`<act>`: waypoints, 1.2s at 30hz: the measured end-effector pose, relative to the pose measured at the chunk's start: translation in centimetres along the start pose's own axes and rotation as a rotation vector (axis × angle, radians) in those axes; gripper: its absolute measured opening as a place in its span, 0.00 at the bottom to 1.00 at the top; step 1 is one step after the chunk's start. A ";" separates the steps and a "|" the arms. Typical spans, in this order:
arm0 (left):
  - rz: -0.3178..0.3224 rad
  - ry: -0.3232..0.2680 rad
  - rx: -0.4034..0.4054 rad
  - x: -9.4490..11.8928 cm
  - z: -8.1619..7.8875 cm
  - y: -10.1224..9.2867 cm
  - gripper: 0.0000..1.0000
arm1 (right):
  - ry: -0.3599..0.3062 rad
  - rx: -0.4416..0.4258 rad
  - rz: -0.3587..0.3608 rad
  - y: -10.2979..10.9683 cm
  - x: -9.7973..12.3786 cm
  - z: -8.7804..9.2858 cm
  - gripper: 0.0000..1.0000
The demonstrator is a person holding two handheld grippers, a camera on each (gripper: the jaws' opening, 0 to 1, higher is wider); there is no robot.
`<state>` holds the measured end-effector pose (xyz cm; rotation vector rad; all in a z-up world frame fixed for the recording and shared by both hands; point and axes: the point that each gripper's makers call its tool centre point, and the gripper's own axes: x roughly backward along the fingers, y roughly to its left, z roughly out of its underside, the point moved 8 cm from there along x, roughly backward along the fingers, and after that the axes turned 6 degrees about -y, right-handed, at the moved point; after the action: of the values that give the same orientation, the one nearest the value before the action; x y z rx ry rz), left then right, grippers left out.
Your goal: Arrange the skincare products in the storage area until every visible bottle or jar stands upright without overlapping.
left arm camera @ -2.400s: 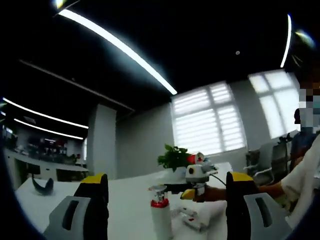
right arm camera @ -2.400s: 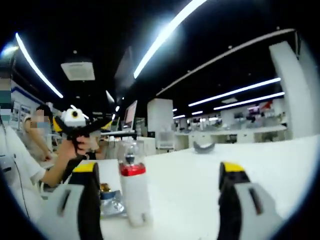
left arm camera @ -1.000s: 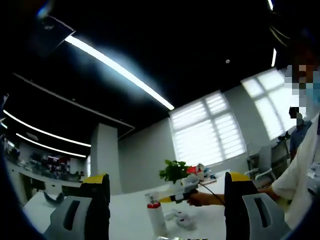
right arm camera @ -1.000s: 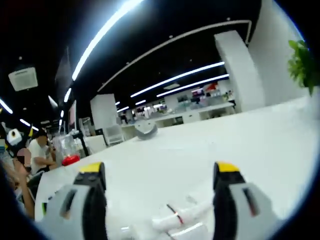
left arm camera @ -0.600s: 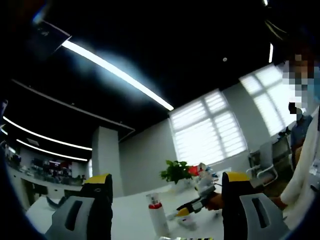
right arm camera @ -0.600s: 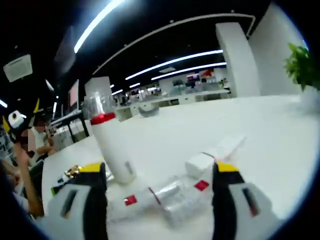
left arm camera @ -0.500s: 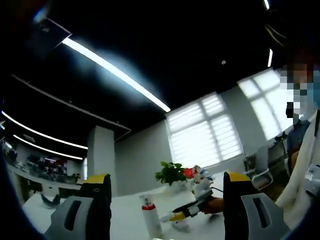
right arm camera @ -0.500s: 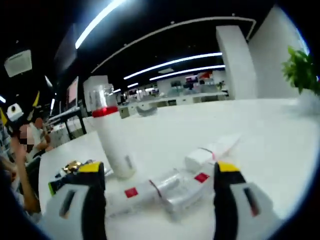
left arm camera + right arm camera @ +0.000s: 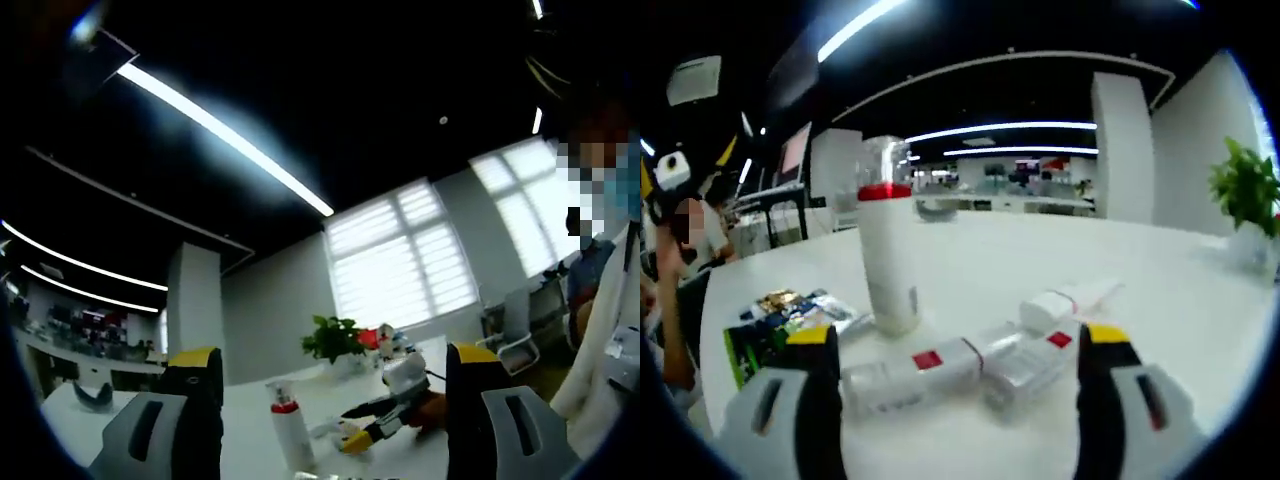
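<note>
Right gripper point(image 9: 952, 400) wide open, empty, low over white table point(image 9: 1160, 290). White bottle with red collar point(image 9: 888, 255) upright at centre-left of right gripper view. Below it, clear bottle with red label point(image 9: 915, 375) on its side, long axis running lower left to upper right; second clear bottle point(image 9: 1032, 365) and white tube point(image 9: 1065, 300) lying alongside, same slant. Left gripper point(image 9: 335, 420) wide open, empty.
</note>
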<state>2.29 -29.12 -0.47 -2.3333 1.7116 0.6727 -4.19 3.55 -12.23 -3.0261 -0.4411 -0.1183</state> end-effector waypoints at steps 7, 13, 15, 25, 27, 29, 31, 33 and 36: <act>-0.002 -0.004 0.001 0.1 -0.1 0.0 0.94 | -0.085 -0.122 -0.031 -0.6 0.2 -0.1 0.99; -0.009 -0.008 0.001 0.2 -0.2 0.0 0.94 | -0.055 -0.130 -0.044 -0.9 0.0 0.2 1.00; -0.008 -0.010 0.001 0.2 -0.2 0.0 0.94 | -0.052 -0.098 -0.023 -1.1 0.0 0.2 1.00; 0.008 -0.019 0.004 0.3 -0.3 -0.2 0.92 | 0.008 0.000 -0.042 0.3 -0.5 0.6 1.00; 0.006 -0.020 0.008 0.3 -0.4 -0.2 0.92 | 0.019 0.027 -0.028 0.4 -0.6 0.7 1.00; 0.003 -0.016 0.011 0.3 -0.3 -0.1 0.92 | 0.027 0.039 -0.008 0.4 -0.5 0.8 1.00; 0.003 -0.016 0.013 0.3 -0.3 0.0 0.92 | 0.031 0.052 0.015 0.3 -0.4 0.9 1.00; 0.003 -0.013 0.011 0.3 -0.2 0.0 0.92 | 0.029 0.058 0.023 0.2 -0.3 0.9 1.00; 0.005 -0.008 -0.001 0.2 -0.1 -0.1 0.92 | 0.026 0.055 0.027 0.2 -0.1 0.9 1.00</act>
<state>2.49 -29.30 -0.49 -2.3245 1.7147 0.6828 -4.15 3.37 -13.17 -2.9720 -0.3942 -0.1419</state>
